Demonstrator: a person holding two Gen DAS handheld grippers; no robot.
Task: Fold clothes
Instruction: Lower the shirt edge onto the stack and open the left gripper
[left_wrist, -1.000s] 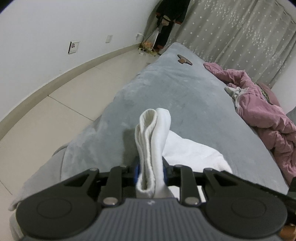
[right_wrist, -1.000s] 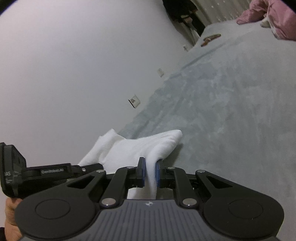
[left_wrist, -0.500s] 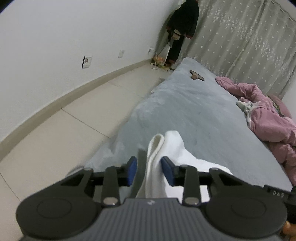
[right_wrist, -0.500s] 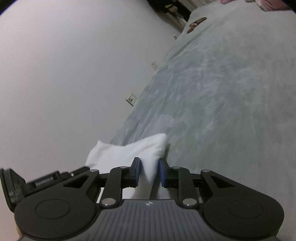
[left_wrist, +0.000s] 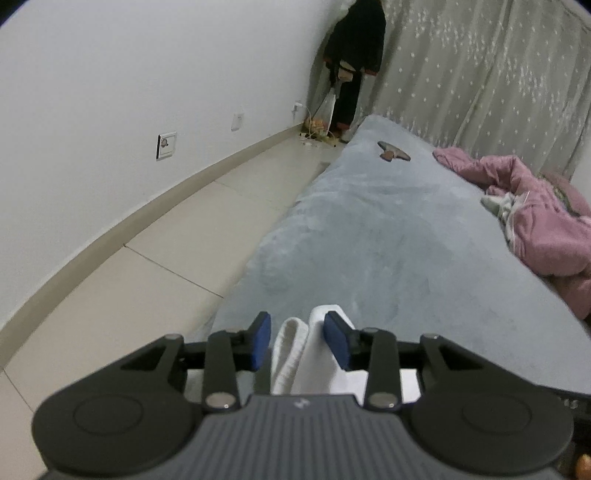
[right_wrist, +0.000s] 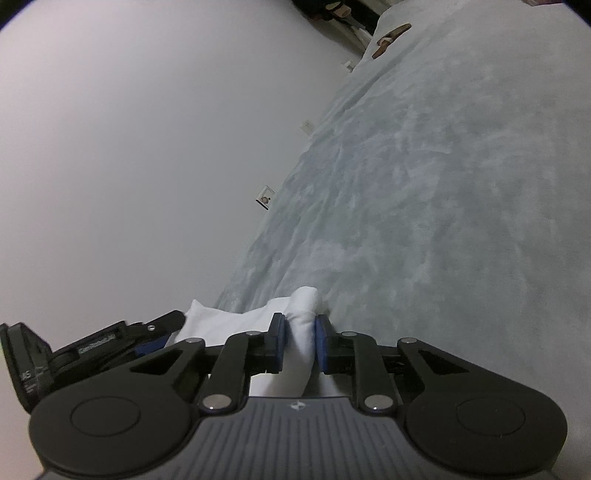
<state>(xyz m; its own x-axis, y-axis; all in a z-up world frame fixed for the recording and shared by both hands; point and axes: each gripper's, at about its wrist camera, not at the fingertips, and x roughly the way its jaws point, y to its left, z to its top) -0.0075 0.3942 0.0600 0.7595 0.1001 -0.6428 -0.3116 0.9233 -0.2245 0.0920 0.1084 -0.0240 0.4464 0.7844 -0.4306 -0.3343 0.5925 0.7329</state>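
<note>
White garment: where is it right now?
The white garment lies on the near end of the grey bed, between the fingers of the opening left gripper and the closing right gripper.

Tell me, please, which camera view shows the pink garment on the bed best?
The left wrist view: the pink garment lies crumpled at the right side of the grey bed, fully lit. The right wrist view shows at most a sliver at its top right corner, too little to identify.

Grey bed (left_wrist: 388, 229), white garment (left_wrist: 325, 354), pink quilt (left_wrist: 535, 221), brown object (left_wrist: 393, 151)
</note>
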